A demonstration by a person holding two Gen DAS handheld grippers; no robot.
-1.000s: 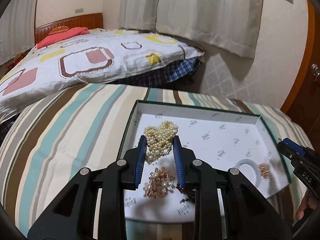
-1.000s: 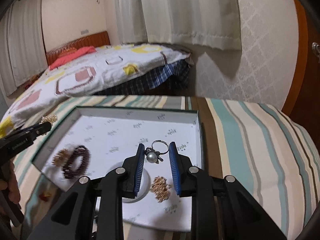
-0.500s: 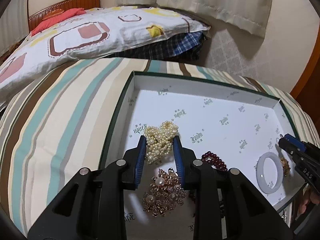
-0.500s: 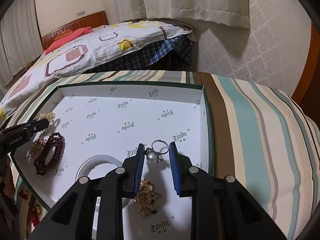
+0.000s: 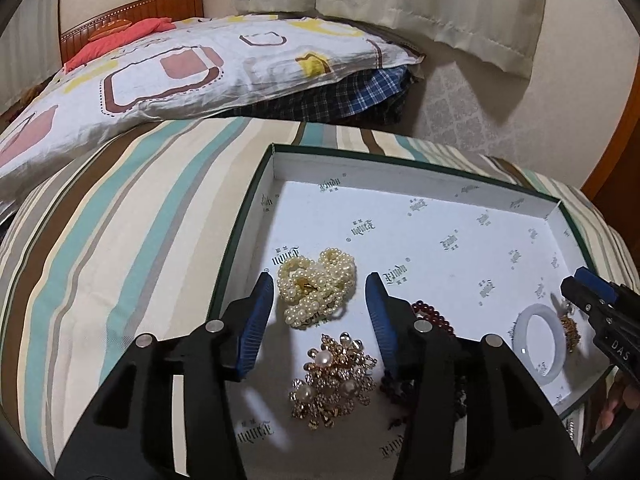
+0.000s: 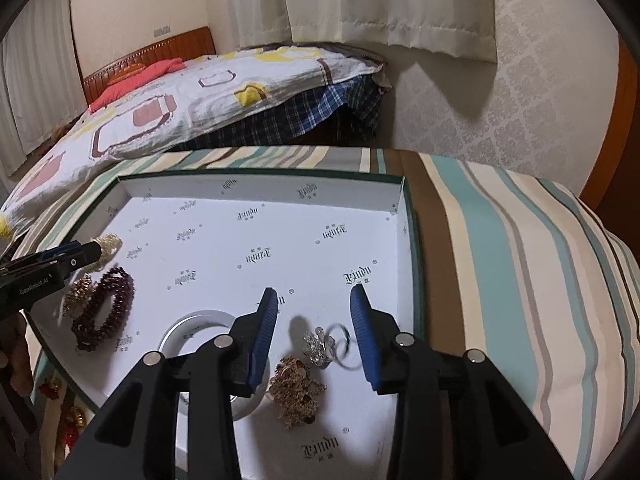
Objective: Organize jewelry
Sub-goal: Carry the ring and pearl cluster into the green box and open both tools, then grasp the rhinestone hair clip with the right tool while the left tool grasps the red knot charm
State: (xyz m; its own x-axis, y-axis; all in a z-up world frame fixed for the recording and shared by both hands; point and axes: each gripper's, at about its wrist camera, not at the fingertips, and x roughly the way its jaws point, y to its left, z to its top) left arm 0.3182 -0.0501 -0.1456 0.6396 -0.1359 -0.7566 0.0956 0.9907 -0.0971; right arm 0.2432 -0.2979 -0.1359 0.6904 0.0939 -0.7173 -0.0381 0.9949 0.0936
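Observation:
A white-lined, green-edged box [image 5: 404,168] lies on the striped cloth. My left gripper [image 5: 319,285] is open over the cream pearl necklace [image 5: 316,285], which lies loose on the box floor between the fingers. A gold pearl brooch [image 5: 334,380] lies just nearer. My right gripper [image 6: 313,300] is open above a silver ring with a pearl [image 6: 326,342], which lies in the box. A gold ornament [image 6: 296,390], a white bangle [image 6: 188,328] and a dark red bead bracelet [image 6: 104,314] also lie in the box.
The striped cloth [image 5: 120,240] covers the surface around the box. A bed [image 5: 160,64] with a patterned quilt stands behind. Red and gold trinkets [image 6: 64,412] lie outside the box's near left edge. Curtains [image 6: 360,0] hang at the back.
Both grippers lowered toward the box floor and opened. The pearl necklace left the left fingers and the silver ring left the right fingers; both now lie in the box.

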